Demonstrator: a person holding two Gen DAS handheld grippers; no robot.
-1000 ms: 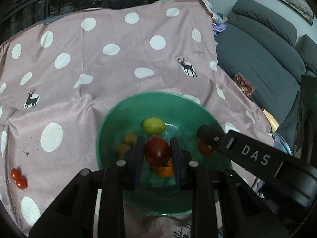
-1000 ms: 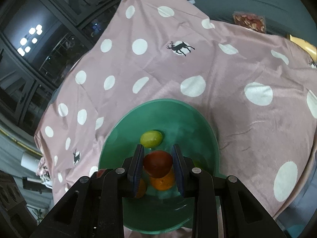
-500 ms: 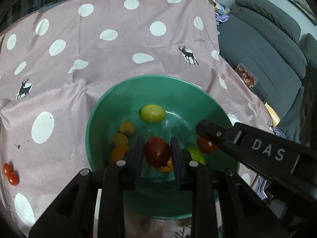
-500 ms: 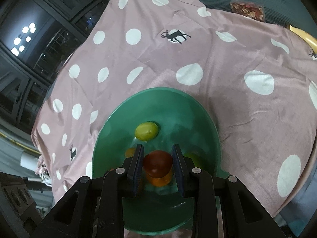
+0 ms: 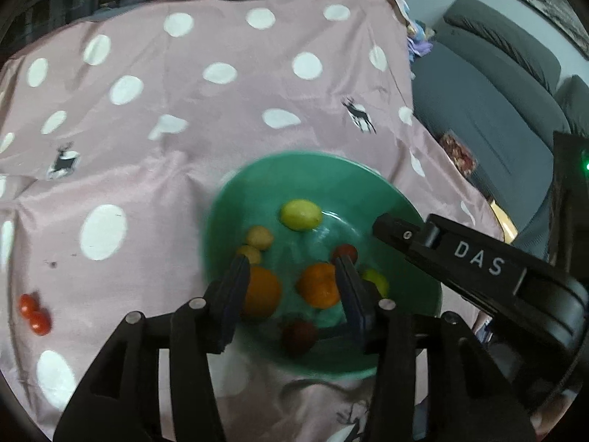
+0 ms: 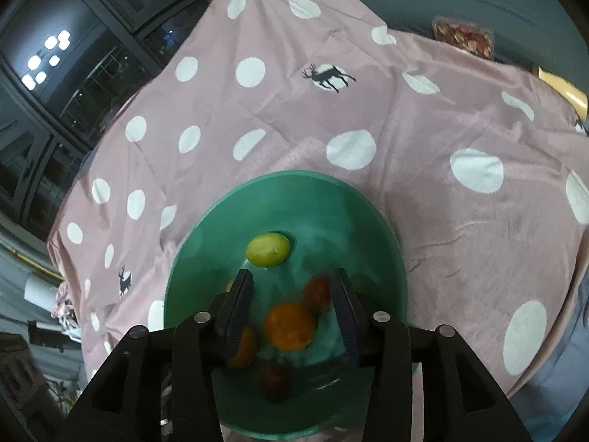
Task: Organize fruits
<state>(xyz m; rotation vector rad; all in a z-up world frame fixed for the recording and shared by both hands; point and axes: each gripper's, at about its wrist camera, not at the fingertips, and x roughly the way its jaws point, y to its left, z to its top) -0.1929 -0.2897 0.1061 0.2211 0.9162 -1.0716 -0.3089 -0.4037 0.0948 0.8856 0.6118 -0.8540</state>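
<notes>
A green bowl (image 5: 228, 199) (image 6: 206, 228) sits on the pink polka-dot cloth and holds a yellow lemon (image 5: 300, 214) (image 6: 268, 249), oranges (image 5: 318, 283) (image 6: 291, 326) and small yellow fruits (image 5: 259, 237). My left gripper (image 5: 292, 287) hangs over the bowl with its jaws opening. A blurred dark red tomato (image 5: 299, 335) lies loose below them. My right gripper (image 6: 292, 305) is also opening over the bowl. A blurred red tomato (image 6: 318, 291) is free beside its right finger, untouched by the pads. Two small red tomatoes (image 5: 35, 313) lie on the cloth at far left.
The right gripper's black body (image 5: 475, 258) reaches over the bowl's right rim in the left wrist view. A grey sofa (image 5: 497, 110) with a snack packet (image 5: 458, 153) stands past the cloth's right edge. Dark windows (image 6: 44, 73) line the back.
Both grippers' jaws have spread apart and let go of the red tomatoes they held, which have dropped into the bowl. The left gripper has shifted sideways, so the bowl sits further right in its view.
</notes>
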